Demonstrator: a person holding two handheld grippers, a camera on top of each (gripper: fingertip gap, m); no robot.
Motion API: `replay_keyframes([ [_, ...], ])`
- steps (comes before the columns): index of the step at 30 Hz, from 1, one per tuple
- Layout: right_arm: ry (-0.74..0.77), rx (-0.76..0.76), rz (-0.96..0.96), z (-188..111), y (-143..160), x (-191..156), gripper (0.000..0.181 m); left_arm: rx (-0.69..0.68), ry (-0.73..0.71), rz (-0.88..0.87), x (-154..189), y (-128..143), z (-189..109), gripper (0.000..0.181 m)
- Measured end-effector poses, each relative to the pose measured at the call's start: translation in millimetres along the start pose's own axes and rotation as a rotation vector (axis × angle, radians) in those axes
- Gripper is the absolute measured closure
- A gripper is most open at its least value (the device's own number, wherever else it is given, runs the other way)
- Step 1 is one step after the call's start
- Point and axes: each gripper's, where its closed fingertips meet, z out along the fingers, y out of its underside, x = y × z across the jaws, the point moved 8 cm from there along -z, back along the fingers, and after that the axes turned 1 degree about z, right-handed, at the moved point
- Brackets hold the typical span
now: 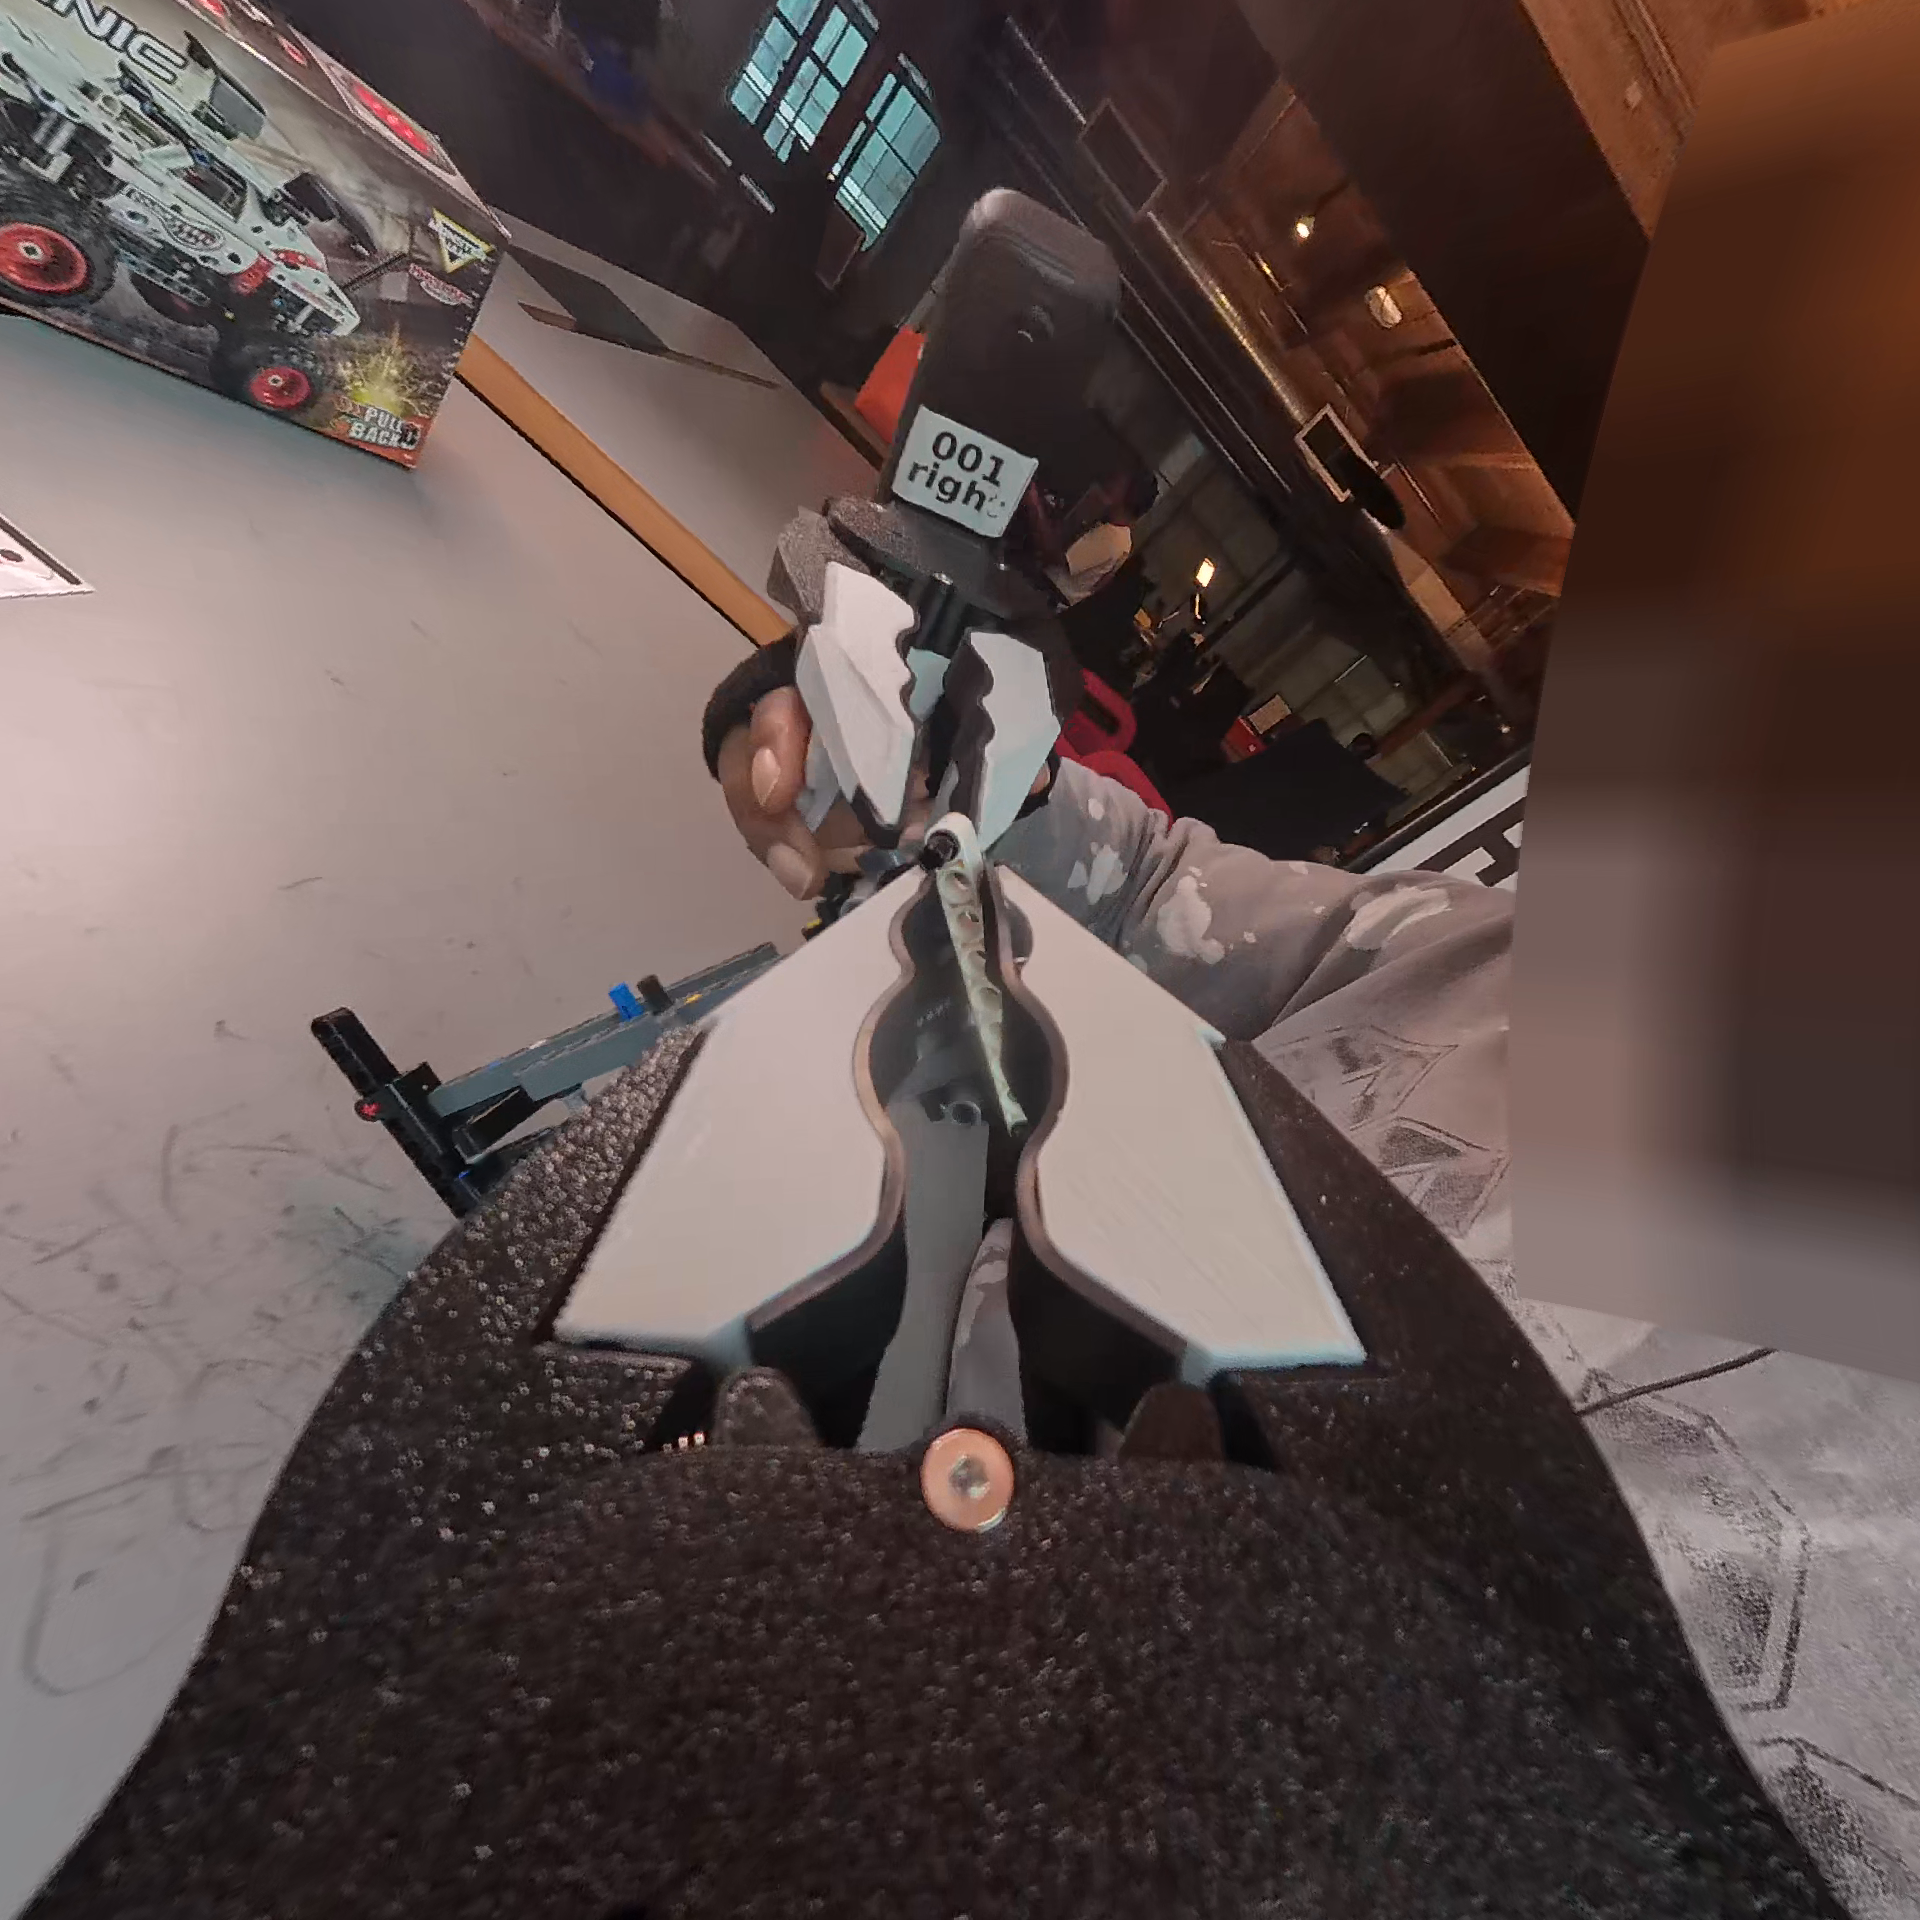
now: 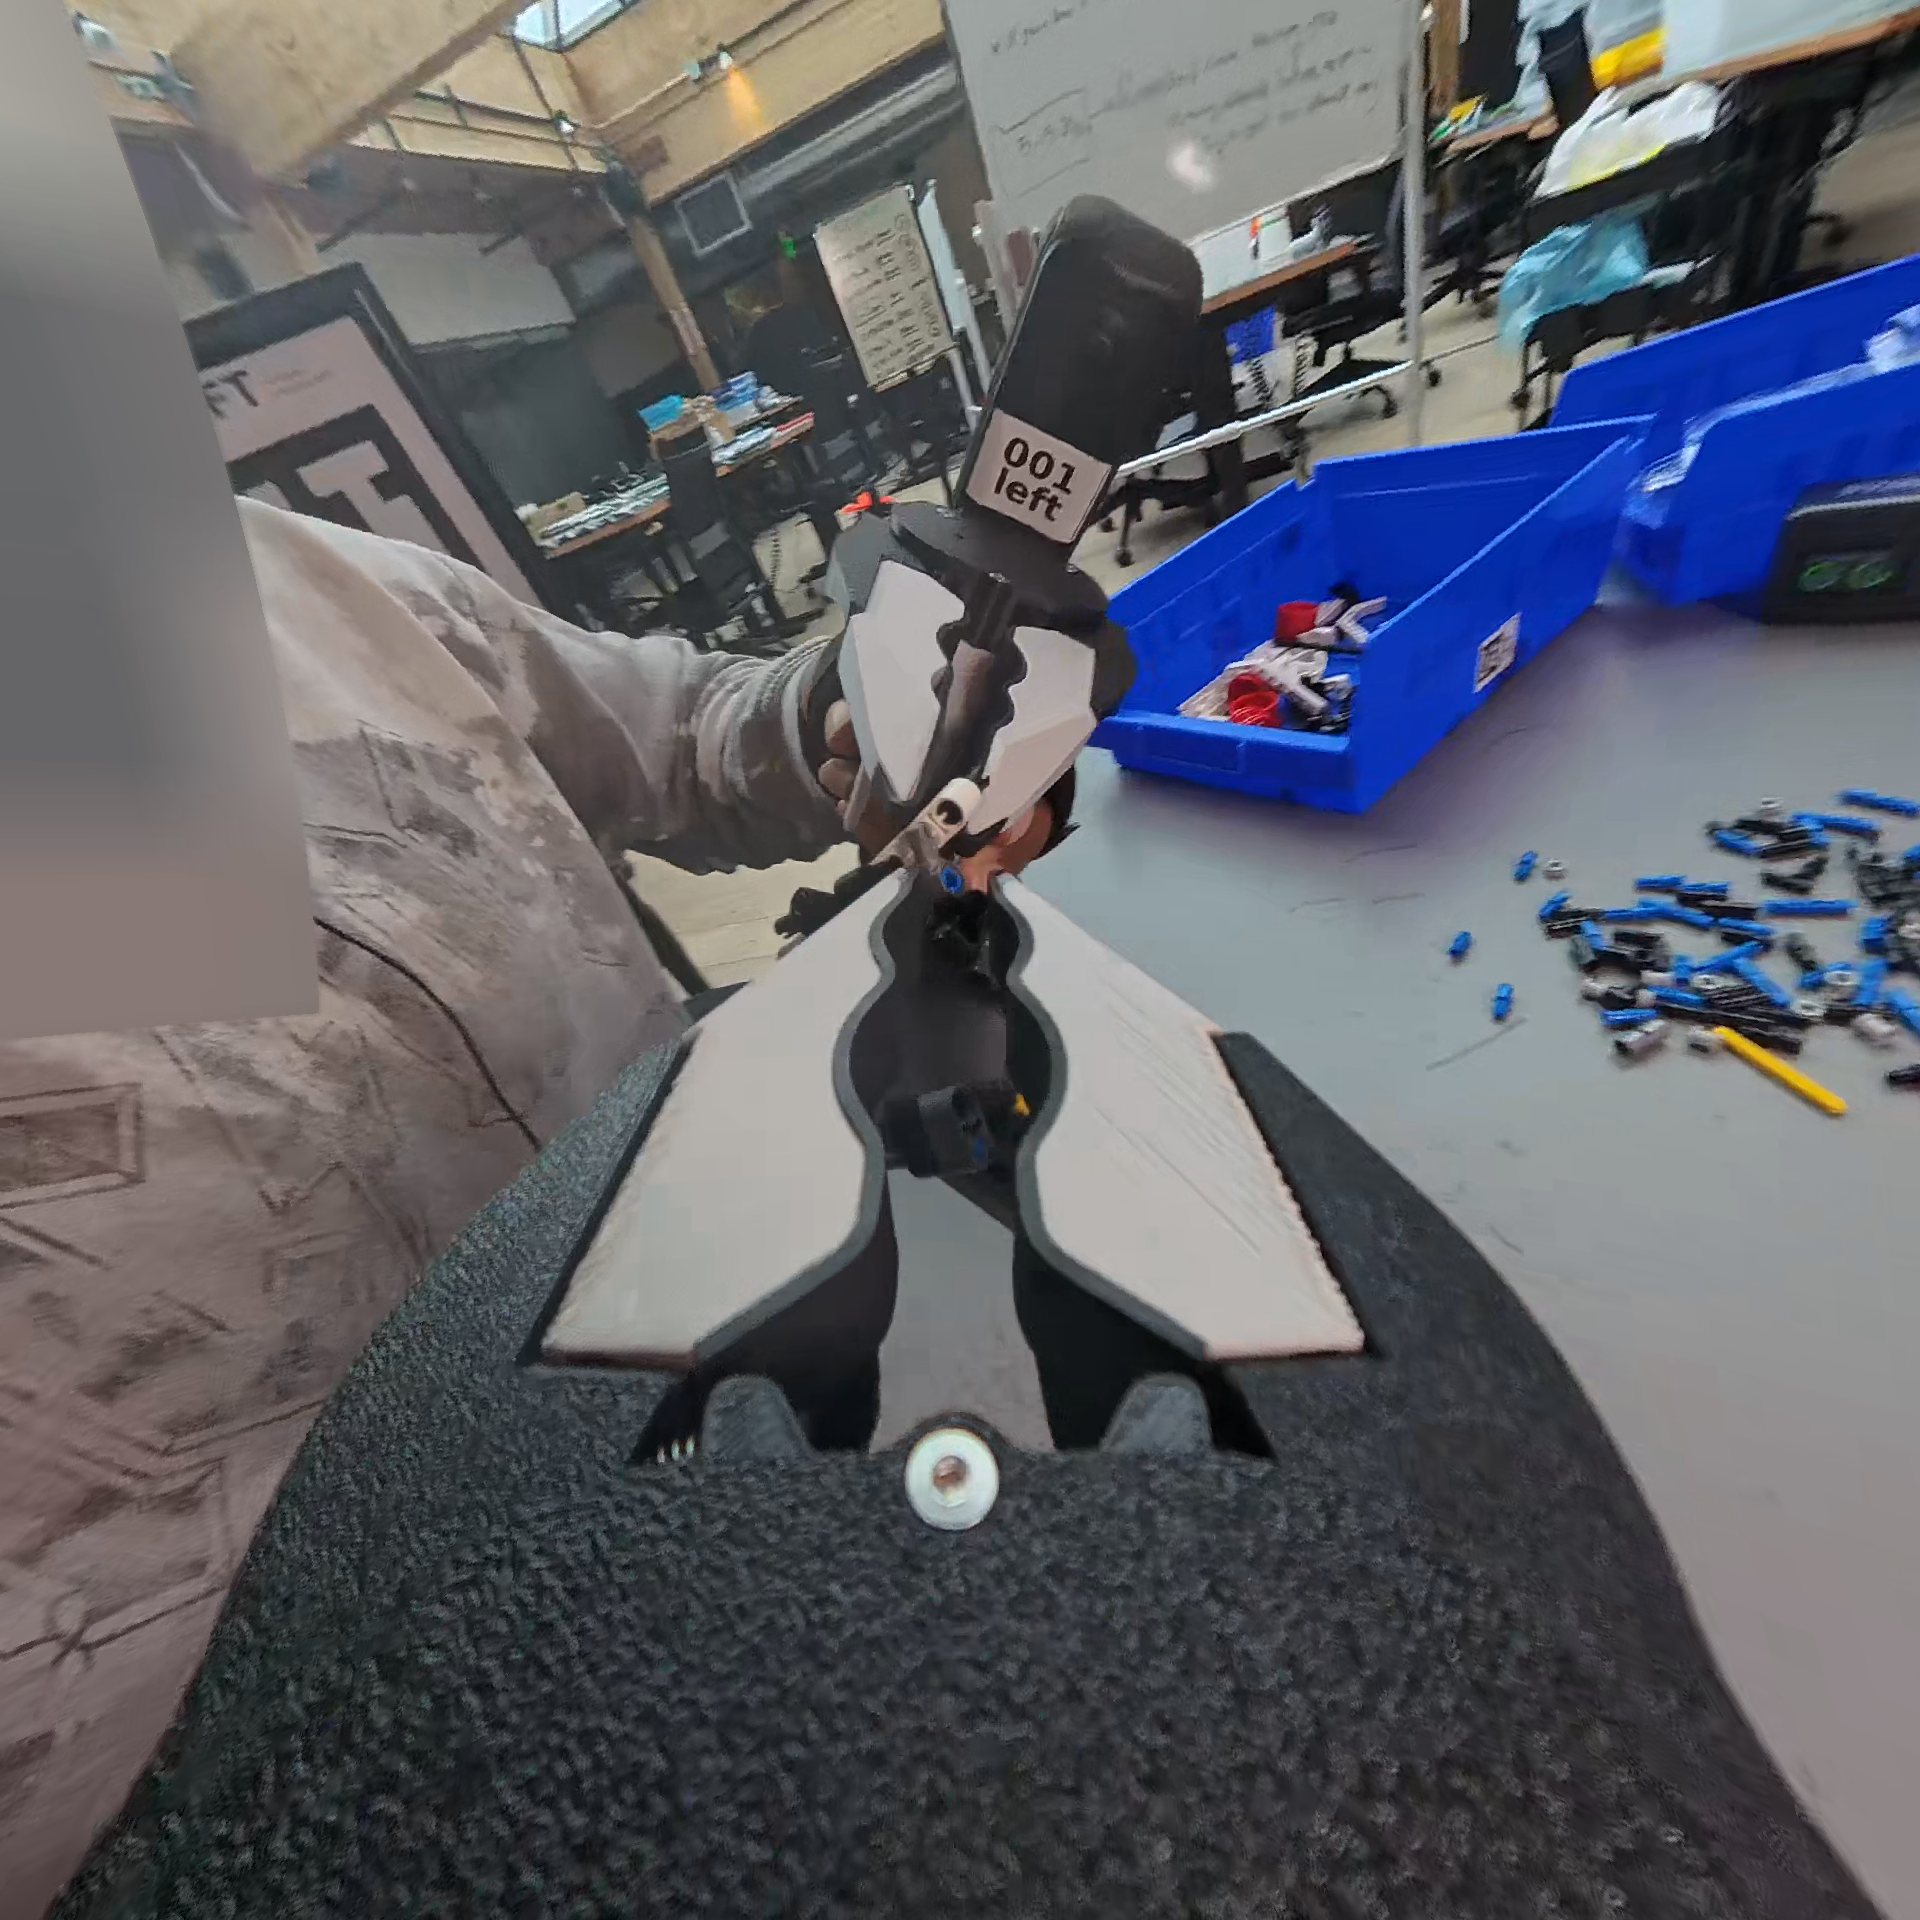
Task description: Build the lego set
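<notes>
left gripper (image 1: 951,883) clamps white beam (image 1: 977,987); right gripper (image 2: 951,883) seemingly grips black assembly (image 2: 951,1039) | blue bin (image 2: 1455,520): loose parts (image 2: 1283,665)

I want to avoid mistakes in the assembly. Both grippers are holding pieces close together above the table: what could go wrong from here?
1. The left gripper pinches the thin white beam only near its tips; pushing could twist it or make it slip out.
2. The right gripper holds the black assembly above the grey table; a slip could drop it, perhaps into the loose blue and black pins.
</notes>
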Motion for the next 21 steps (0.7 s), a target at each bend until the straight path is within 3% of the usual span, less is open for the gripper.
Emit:
replay_keyframes([
  [4, -0.114, -0.082, 0.121, 5, -7, -1, 0.169, -0.007, -0.017, 0.031, 5, 2, 2, 0.172],
  [10, -0.117, -0.218, 0.245, 9, -13, -2, 0.174, 0.016, -0.025, 0.050, 9, 8, 2, 0.172],
  [15, 0.054, -0.385, 0.241, 14, -25, -13, 0.175, 0.026, -0.044, 0.072, 10, 11, 0, 0.172],
  [21, 0.279, -0.471, 0.229, 22, -34, -25, 0.177, 0.031, -0.103, 0.106, 11, 10, -3, 0.171],
])
